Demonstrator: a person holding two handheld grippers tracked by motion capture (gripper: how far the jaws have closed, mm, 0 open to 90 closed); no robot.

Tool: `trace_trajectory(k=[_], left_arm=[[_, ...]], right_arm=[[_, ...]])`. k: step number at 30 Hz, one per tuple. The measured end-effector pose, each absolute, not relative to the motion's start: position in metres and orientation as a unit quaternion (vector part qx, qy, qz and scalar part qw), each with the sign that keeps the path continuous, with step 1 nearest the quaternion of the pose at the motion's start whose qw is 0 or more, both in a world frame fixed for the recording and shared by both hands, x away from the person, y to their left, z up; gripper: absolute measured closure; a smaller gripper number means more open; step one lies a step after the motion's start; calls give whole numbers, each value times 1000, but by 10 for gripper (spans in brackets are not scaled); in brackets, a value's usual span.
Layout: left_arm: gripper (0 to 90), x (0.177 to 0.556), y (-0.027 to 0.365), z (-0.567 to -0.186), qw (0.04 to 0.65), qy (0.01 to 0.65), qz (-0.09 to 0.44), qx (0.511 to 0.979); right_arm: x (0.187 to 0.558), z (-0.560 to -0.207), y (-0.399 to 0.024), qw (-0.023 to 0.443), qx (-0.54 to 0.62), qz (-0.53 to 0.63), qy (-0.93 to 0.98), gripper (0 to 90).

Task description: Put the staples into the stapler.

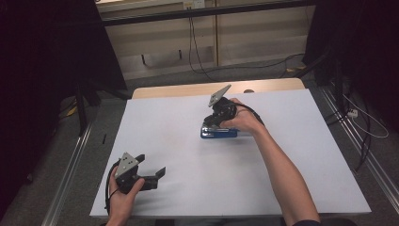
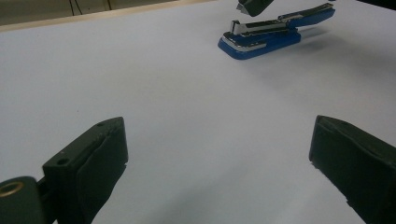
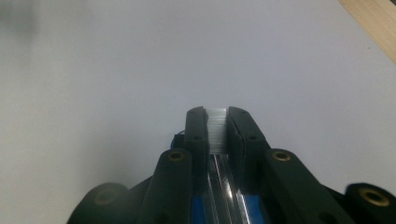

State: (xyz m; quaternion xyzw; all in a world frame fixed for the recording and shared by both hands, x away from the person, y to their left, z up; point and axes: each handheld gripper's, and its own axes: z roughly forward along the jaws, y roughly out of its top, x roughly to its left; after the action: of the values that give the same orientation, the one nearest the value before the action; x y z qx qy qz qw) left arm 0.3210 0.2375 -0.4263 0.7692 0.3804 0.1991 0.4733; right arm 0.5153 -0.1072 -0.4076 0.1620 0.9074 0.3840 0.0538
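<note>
Your right gripper (image 1: 212,123) is clamped on the silver strip (image 3: 216,125) atop the blue stapler (image 1: 219,133), which lies mid-table towards the far edge; that grip probably steadies or lifts the top arm; your left gripper (image 1: 151,175) rests near the front edge, jaws wide and empty, keeping clear.

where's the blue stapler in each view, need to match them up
High view: the blue stapler lies just right of centre on the white table, under the right gripper.
Left gripper view: top right, far across the table.
Right gripper view: bottom centre, its metal strip clamped between the jaws.
Shared landmark: the table's wooden far edge.
</note>
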Motion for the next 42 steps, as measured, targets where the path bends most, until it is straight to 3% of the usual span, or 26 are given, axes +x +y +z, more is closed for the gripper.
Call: trace_trajectory(k=[42], left_arm=[[46,322,237,-427,476,379,197,769]], right_arm=[[520,-419,-106,54,115,364,923,792]])
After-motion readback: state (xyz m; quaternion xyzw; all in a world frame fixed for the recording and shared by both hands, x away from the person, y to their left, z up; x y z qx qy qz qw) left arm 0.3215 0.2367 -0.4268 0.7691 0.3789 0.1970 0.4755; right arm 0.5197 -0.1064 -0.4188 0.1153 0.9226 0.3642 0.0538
